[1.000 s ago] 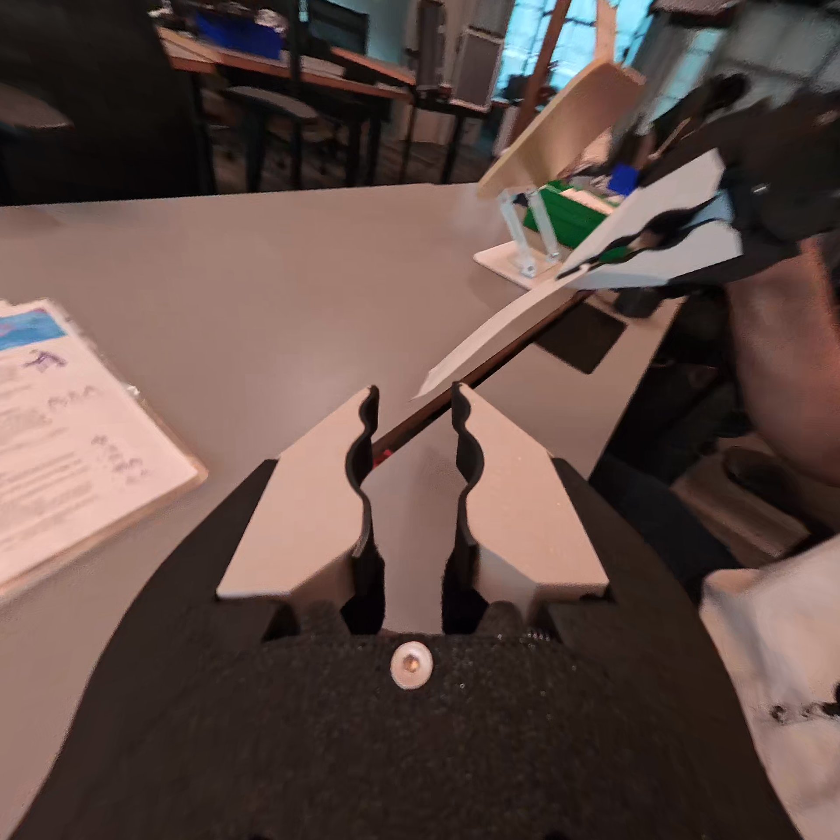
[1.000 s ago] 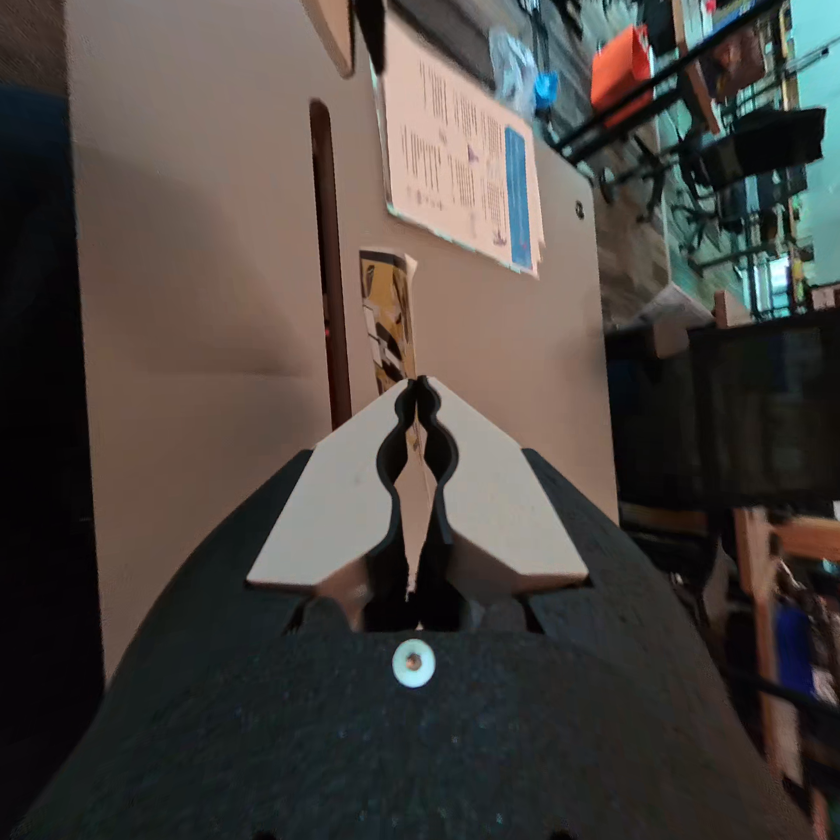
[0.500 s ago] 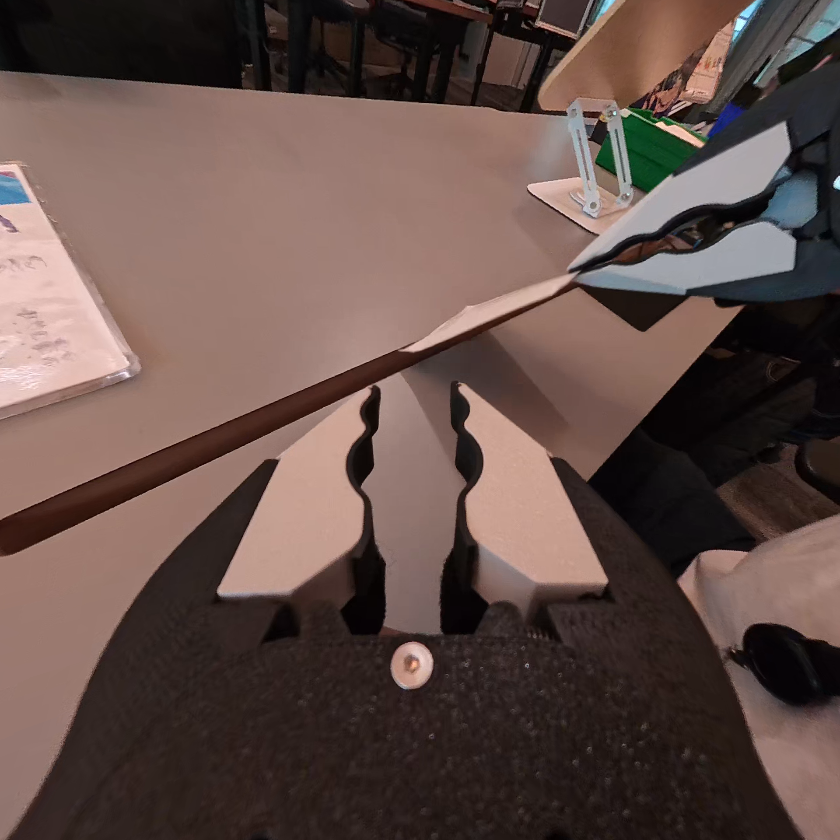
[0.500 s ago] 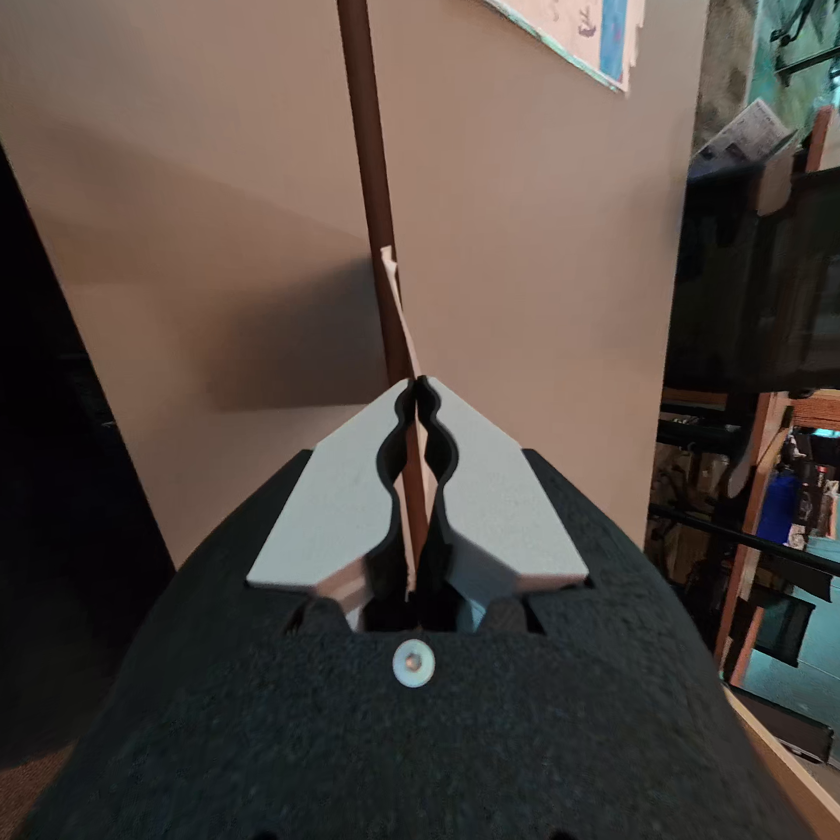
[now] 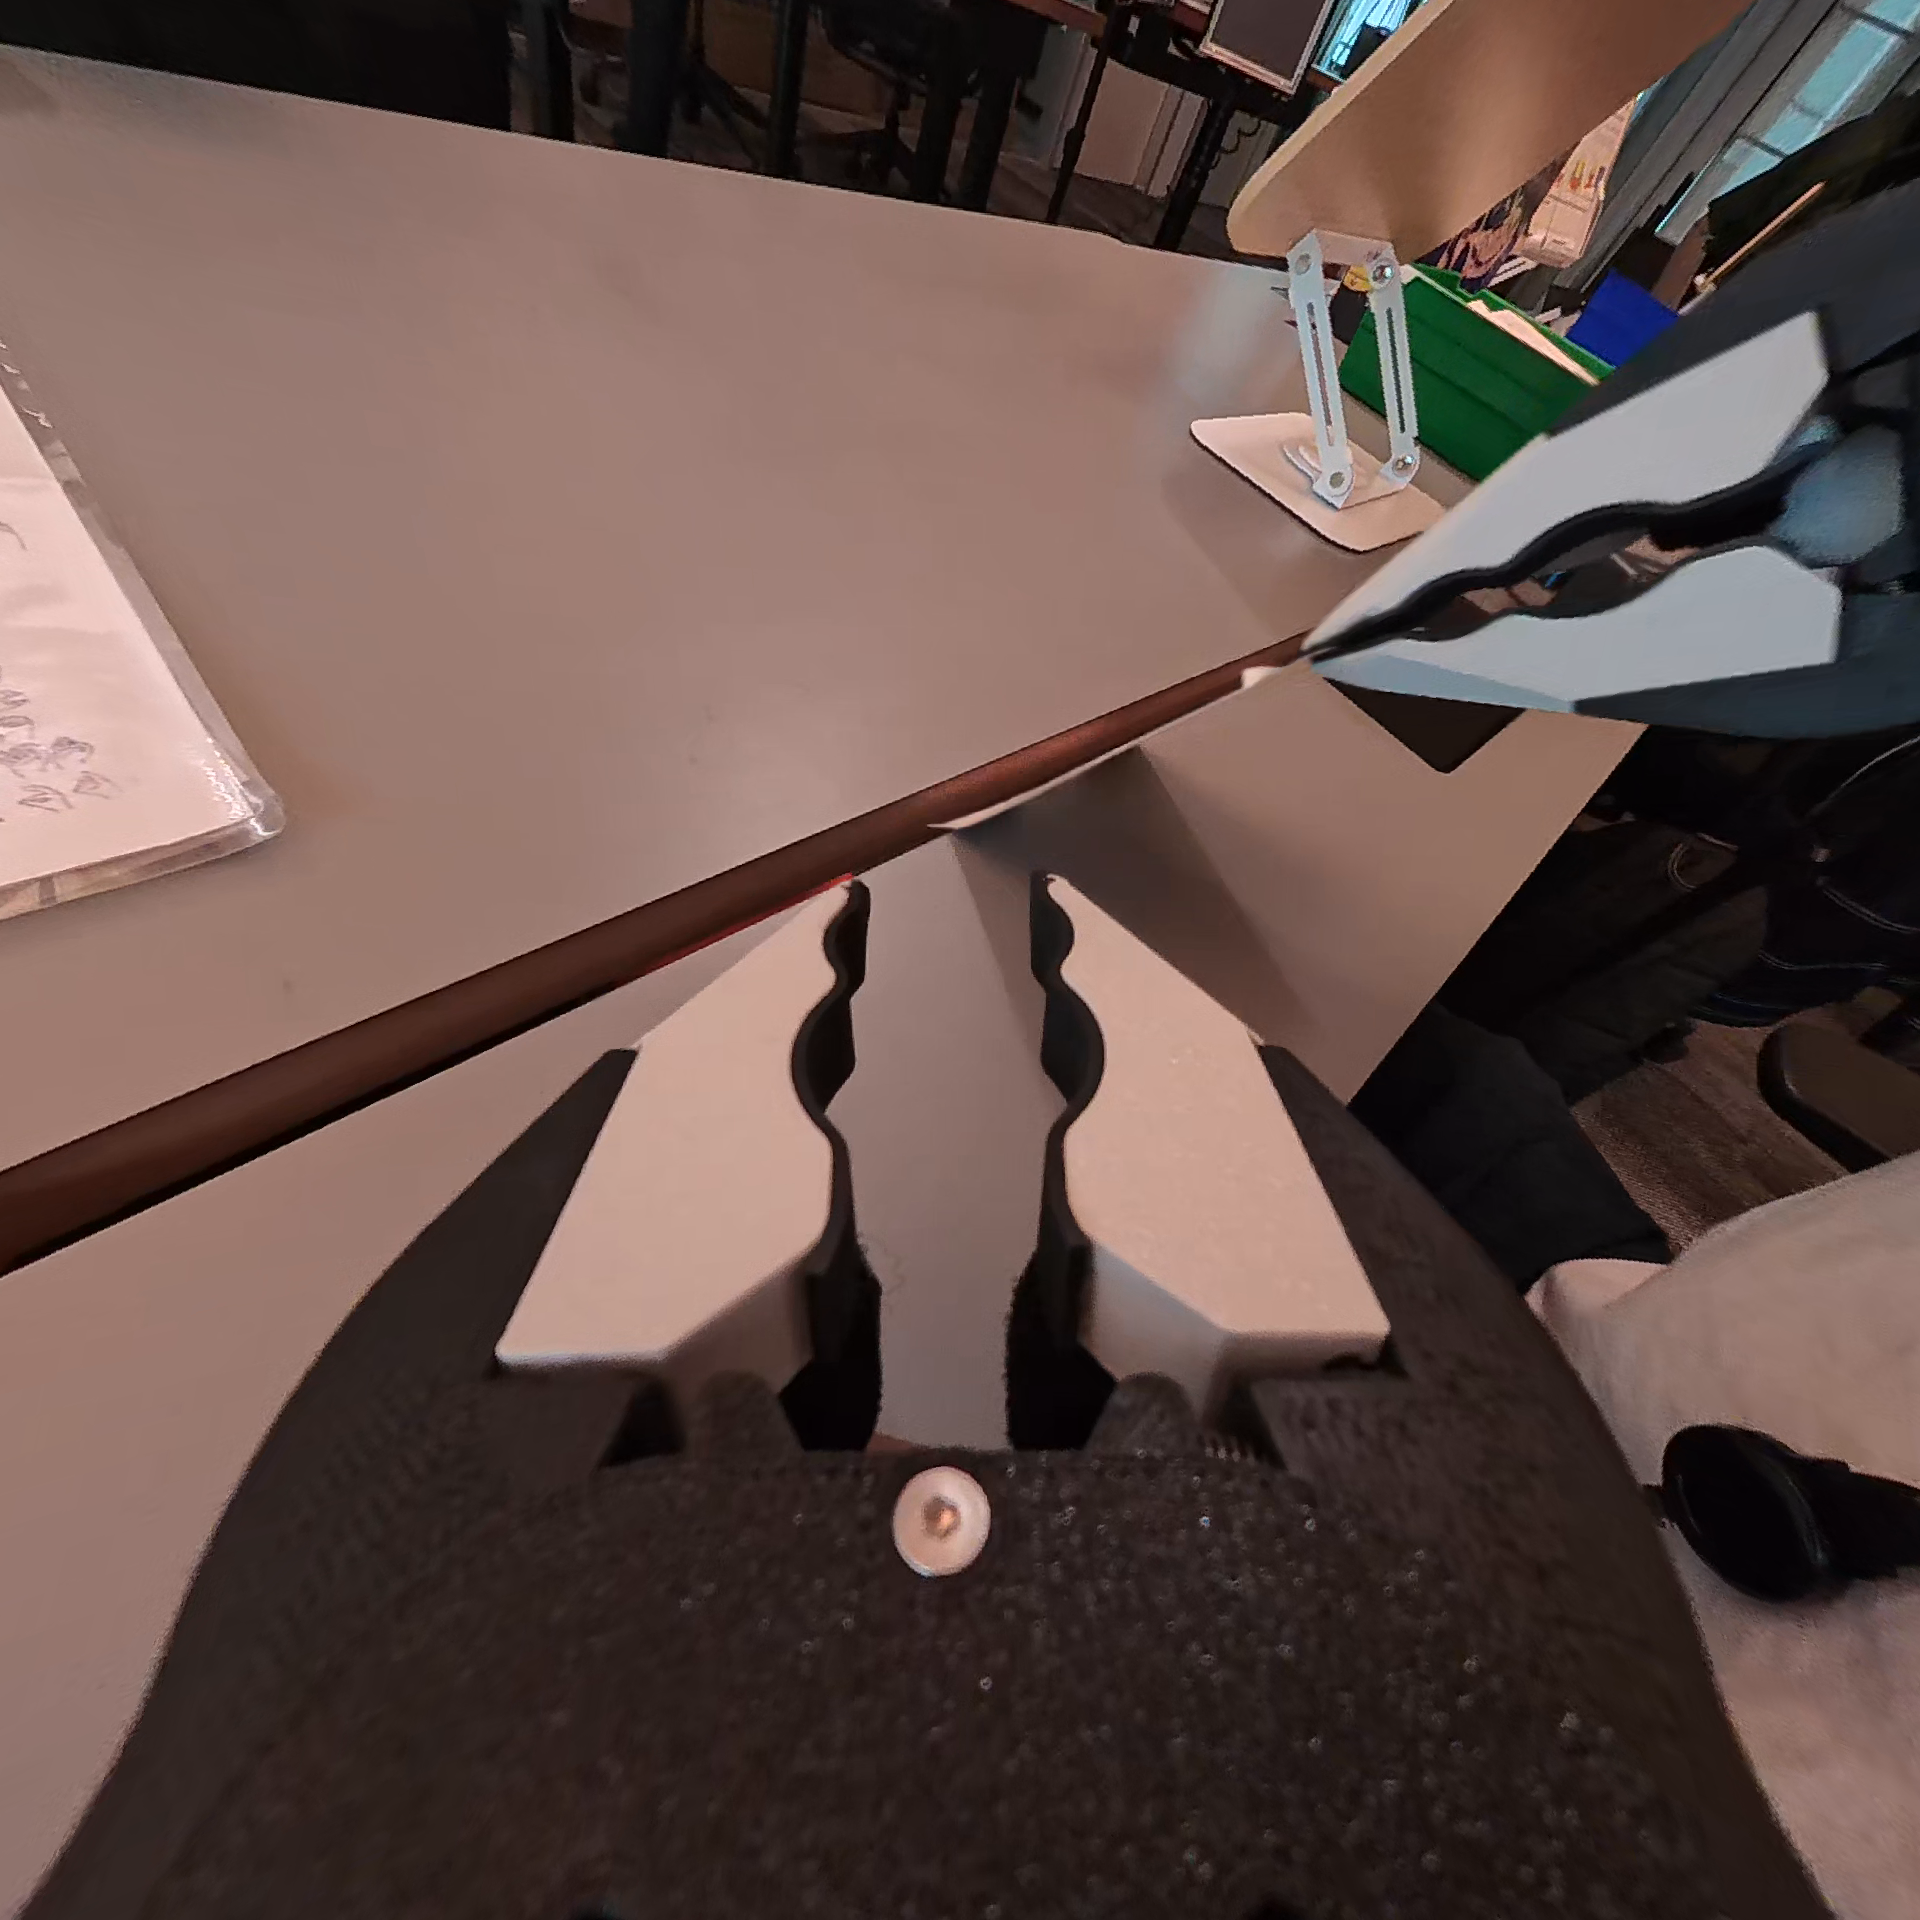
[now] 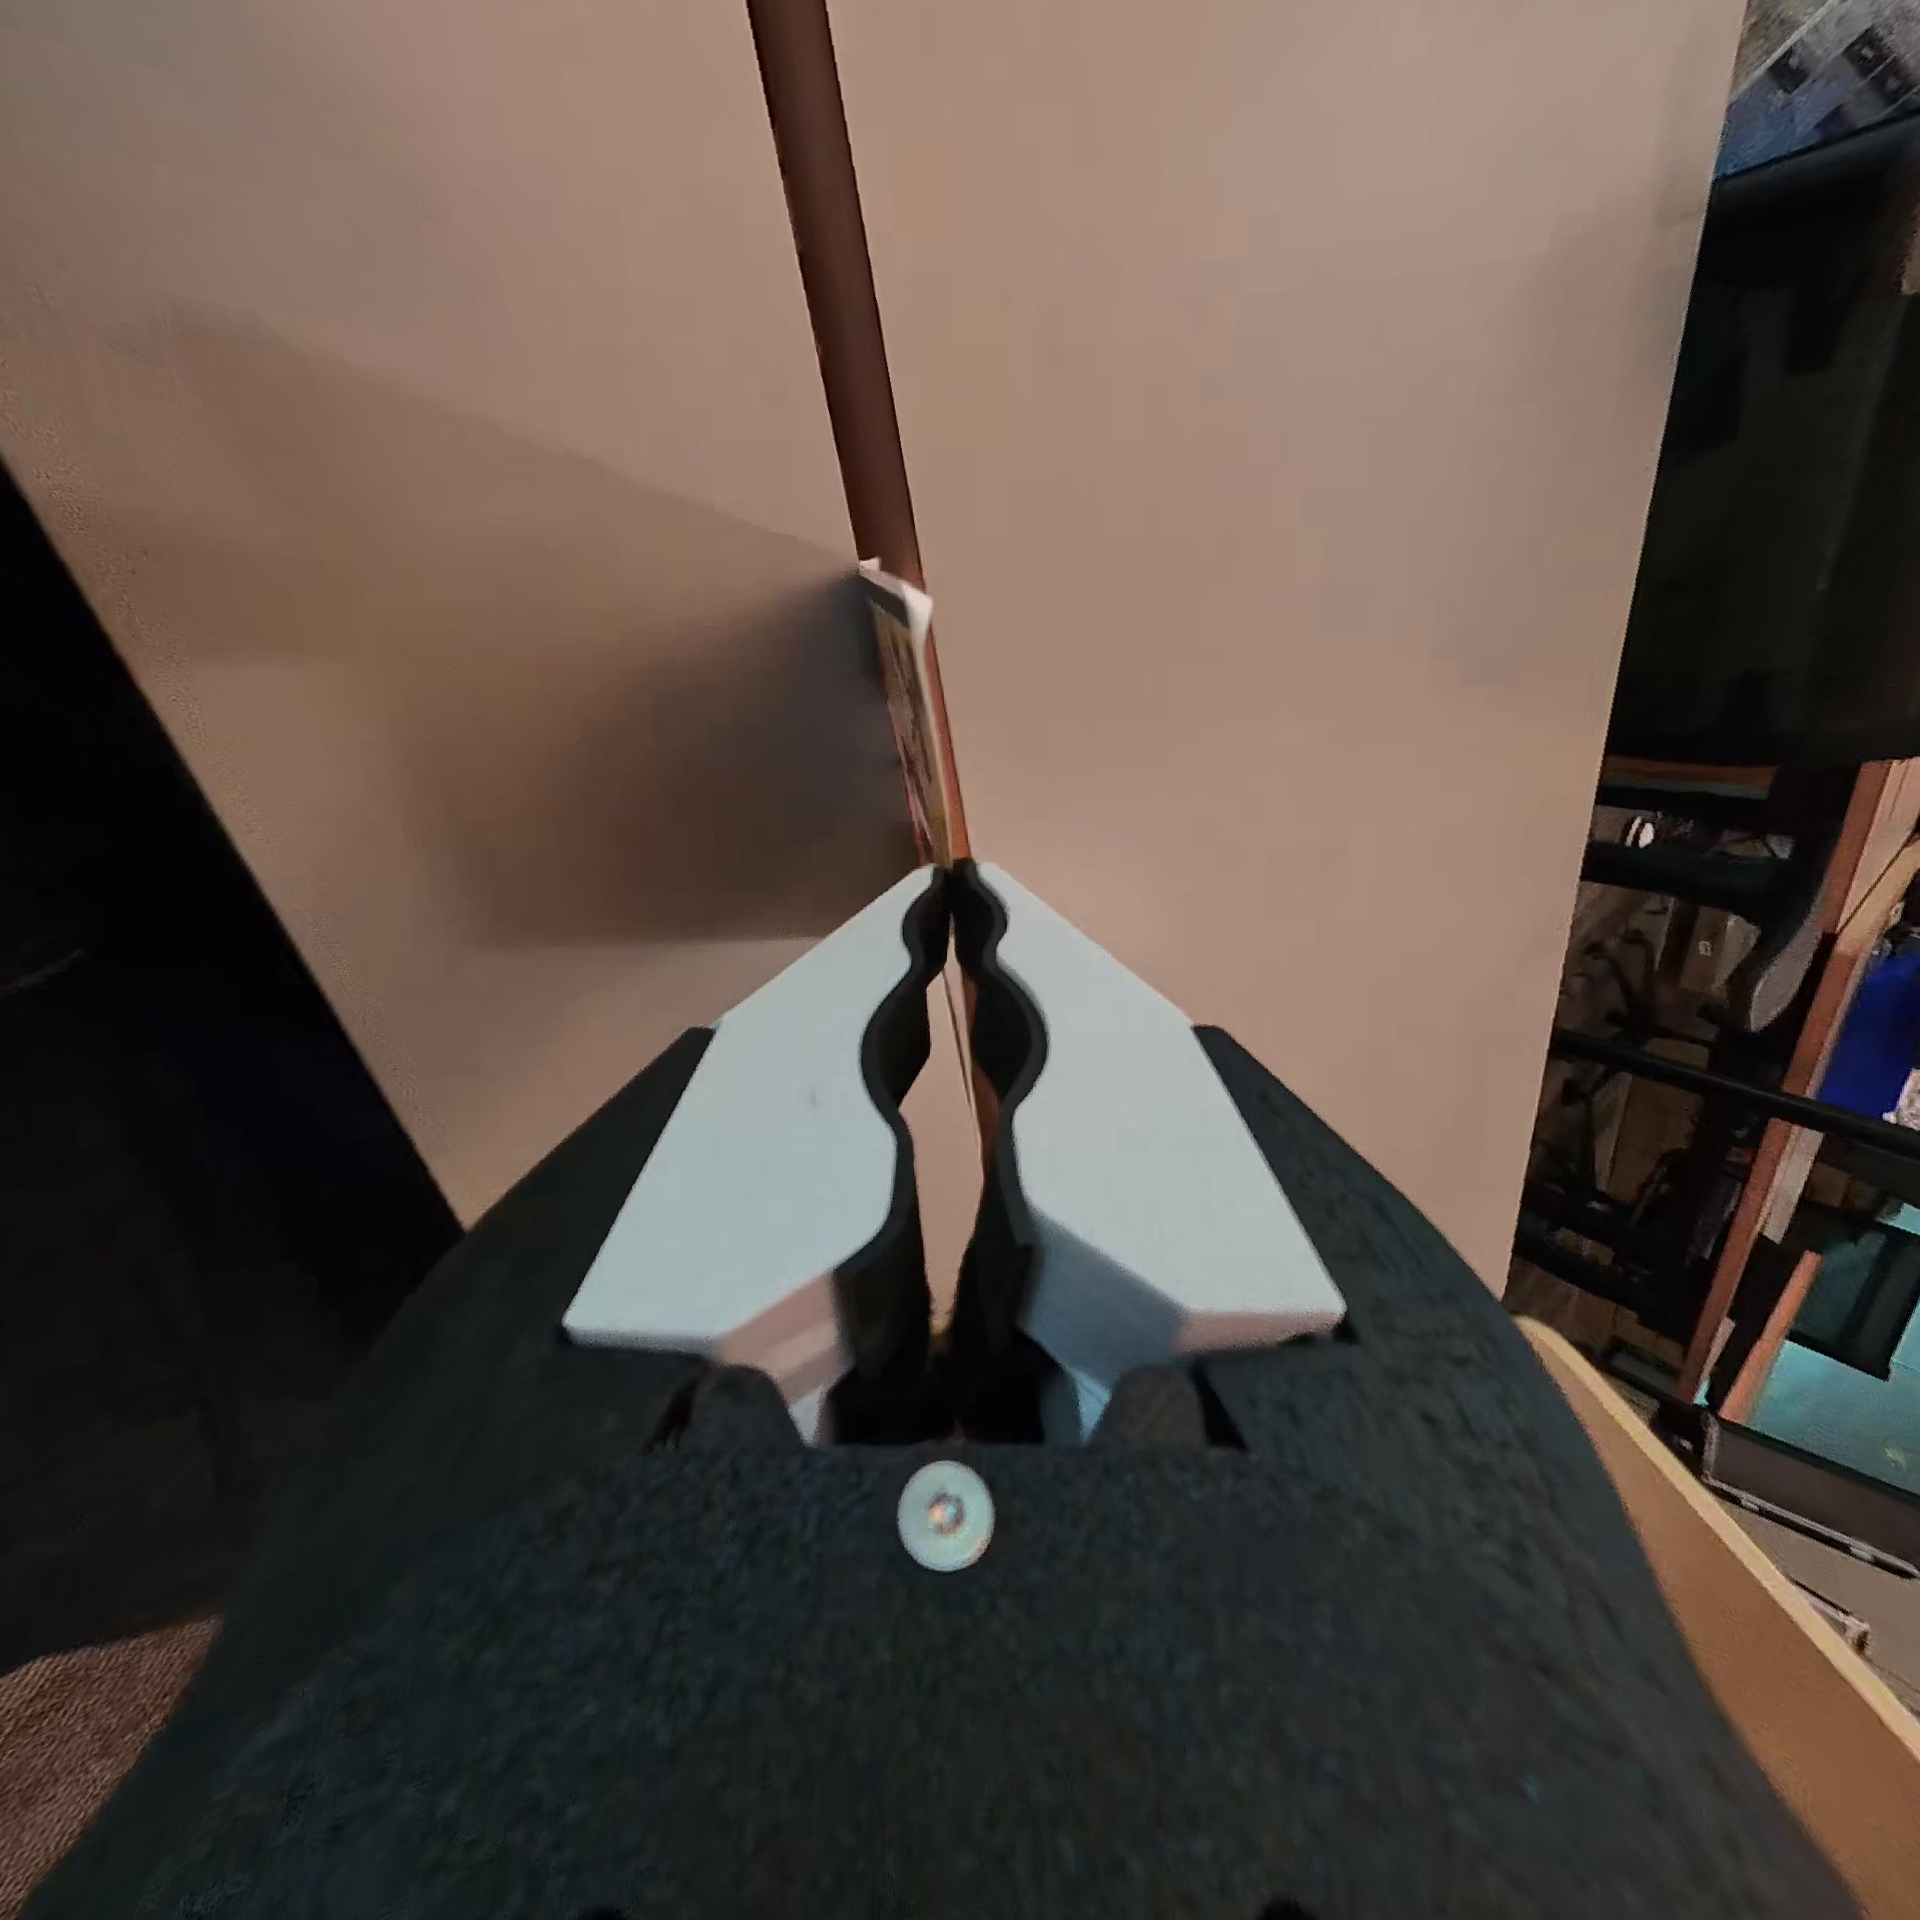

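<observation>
Over grey table [image 5: 623, 436] | right hand-held gripper [image 6: 951, 868] — clamps card [image 6: 914, 717] | printed sheet [image 5: 73, 665]

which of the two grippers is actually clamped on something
The right gripper: its jaws are pressed together on a thin card. The left gripper has a clear gap between its fingers and holds nothing.

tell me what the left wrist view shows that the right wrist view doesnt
Only the left wrist view shows the open left tongs, a laminated sheet on the grey table, a white stand and a green bin. Only the right wrist view shows the printed face of the paper slip and dark shelving at the right edge. Both show the right tongs shut on the slip beside a long brown rod.
</observation>
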